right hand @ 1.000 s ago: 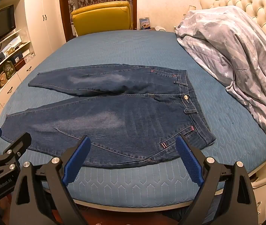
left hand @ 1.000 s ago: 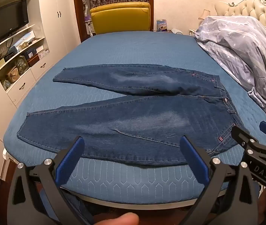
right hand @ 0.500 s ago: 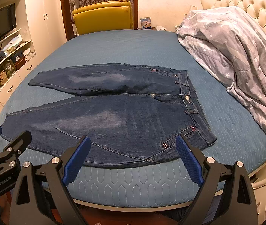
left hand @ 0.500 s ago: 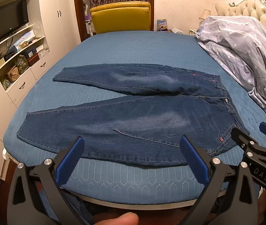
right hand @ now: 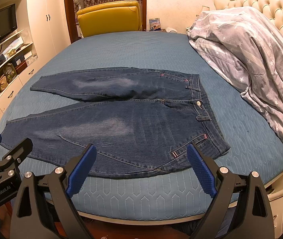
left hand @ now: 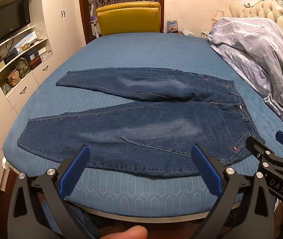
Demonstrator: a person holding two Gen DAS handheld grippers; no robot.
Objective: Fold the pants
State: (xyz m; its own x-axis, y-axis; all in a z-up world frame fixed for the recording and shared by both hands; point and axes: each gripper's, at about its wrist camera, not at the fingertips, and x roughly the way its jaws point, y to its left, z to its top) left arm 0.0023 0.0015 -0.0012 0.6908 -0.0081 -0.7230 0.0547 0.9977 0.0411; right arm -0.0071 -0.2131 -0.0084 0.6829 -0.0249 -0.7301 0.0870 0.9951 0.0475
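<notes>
Almost nothing has moved since the earlier frames: both grippers hang at the same place before the near edge of the bed, and the jeans lie as they lay. From the left wrist view, the left gripper (left hand: 140,166) is released, its blue pads (left hand: 74,174) wide apart and holding nothing, and it hovers low just in front of the bed (left hand: 141,49), level and pointing across it. A fingertip of the person (left hand: 132,233) shows at the bottom edge. The jeans (left hand: 141,123) lie flat on the blue cover near the front edge, long axis from left to right, waistband to the right and the two leg ends to the left; the legs spread open like a V, the far one pointing slightly away. The right gripper (left hand: 268,149) enters at the right, near the waistband corner. On the left the wall shelves (left hand: 18,59) contain boxes and bags, with a television (left hand: 8,27) above. A grey star-pattern duvet (left hand: 260,55) is heaped on the right side of the bed. From the right wrist view, the right gripper (right hand: 141,168) is also released, pads apart, empty, just before the bed edge (right hand: 141,195) and facing the hip part of the jeans (right hand: 131,123). The left gripper (right hand: 8,159) shows at the left, near the leg end. A yellow chair (right hand: 109,18) stands behind the bed.
</notes>
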